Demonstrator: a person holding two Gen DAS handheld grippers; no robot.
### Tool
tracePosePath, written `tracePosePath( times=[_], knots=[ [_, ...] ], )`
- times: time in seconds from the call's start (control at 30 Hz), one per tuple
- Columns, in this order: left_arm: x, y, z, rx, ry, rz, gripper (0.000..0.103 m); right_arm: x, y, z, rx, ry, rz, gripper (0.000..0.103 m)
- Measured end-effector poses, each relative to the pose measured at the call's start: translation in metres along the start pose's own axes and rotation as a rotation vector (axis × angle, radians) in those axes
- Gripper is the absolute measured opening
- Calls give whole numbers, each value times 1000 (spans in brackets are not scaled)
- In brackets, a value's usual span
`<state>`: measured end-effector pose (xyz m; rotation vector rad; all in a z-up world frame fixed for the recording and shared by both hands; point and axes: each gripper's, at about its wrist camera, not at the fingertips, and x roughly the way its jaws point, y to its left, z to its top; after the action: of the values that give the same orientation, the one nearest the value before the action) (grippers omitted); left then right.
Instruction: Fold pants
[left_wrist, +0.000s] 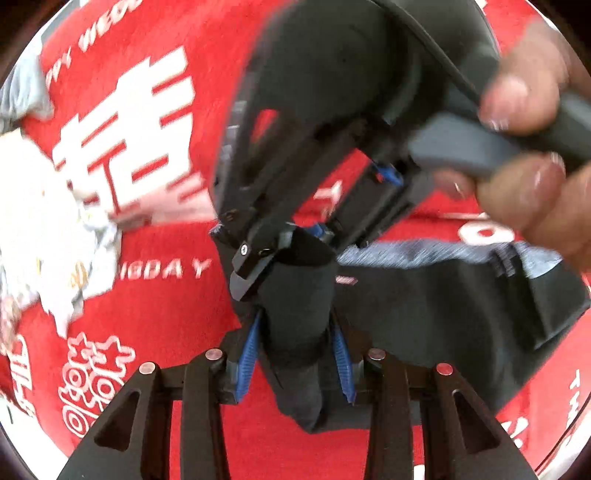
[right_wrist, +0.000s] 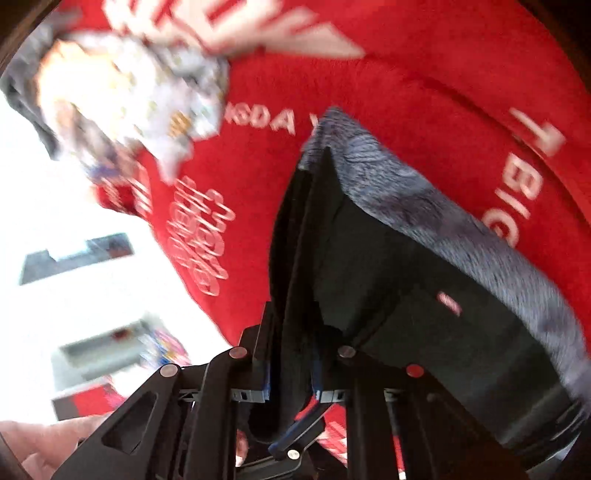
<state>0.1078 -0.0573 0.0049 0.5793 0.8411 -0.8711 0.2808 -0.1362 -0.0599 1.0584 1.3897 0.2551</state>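
**Both claws pinch the dark pants above the red cloth**

Blue-padded fingers (left_wrist: 251, 354) of the left gripper (left_wrist: 295, 350) fill the bottom of the left wrist view, squeezed onto a bunched roll of the pants (left_wrist: 461, 306); the dark fabric bulges up between the pads and hangs out below them. Just beyond, the right gripper (left_wrist: 288, 243) comes in from above, its tips at the same bunch of fabric, held by a hand (left_wrist: 528, 147) at the upper right. From the bunch the pants spread to the right, with a grey heathered waistband (left_wrist: 424, 254) along the top edge.

In the right wrist view the right gripper's jaws stand nearly together with a fold of pants (right_wrist: 424, 295) pressed between the pads; the left gripper's tip (right_wrist: 295, 439) shows below them. The waistband (right_wrist: 424, 206) runs along the upper right edge of the fabric, which is lifted above a red cloth (right_wrist: 424, 92) with white lettering. A pale patterned garment (right_wrist: 140, 92) lies crumpled on the cloth, well apart to the upper left.
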Motion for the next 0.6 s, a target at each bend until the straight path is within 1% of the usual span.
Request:
tracePosePath(
  times=[0.03,0.17,0.27,0.3,0.33,0.4,0.47,0.5,0.6],
  knots=[
    [-7,-7,5,12,-17,0,37,-11,-4,-4,7,-28,31,17],
    [-39,-46,30,71,-98,-9,38,-73,-26,-49,23,-178,174,17],
    [-57,-78,48,113,-130,-20,38,-115,-46,-80,26,-264,242,17],
    [-65,-96,54,131,-145,-36,43,-127,-54,-91,27,-292,258,17],
    [-71,-107,57,139,-153,-56,45,-140,-62,-104,29,-317,275,17],
    [-81,-143,66,162,-166,-83,46,-168,-83,-132,37,-369,296,17],
    [-89,-173,70,172,-169,-115,46,-198,-111,-154,53,-404,302,17],
    [-91,-197,73,185,-167,-144,46,-207,-125,-162,61,-423,302,17],
    [-92,-246,71,240,-165,-182,46,-237,-174,-198,103,-478,299,18]
  ],
)
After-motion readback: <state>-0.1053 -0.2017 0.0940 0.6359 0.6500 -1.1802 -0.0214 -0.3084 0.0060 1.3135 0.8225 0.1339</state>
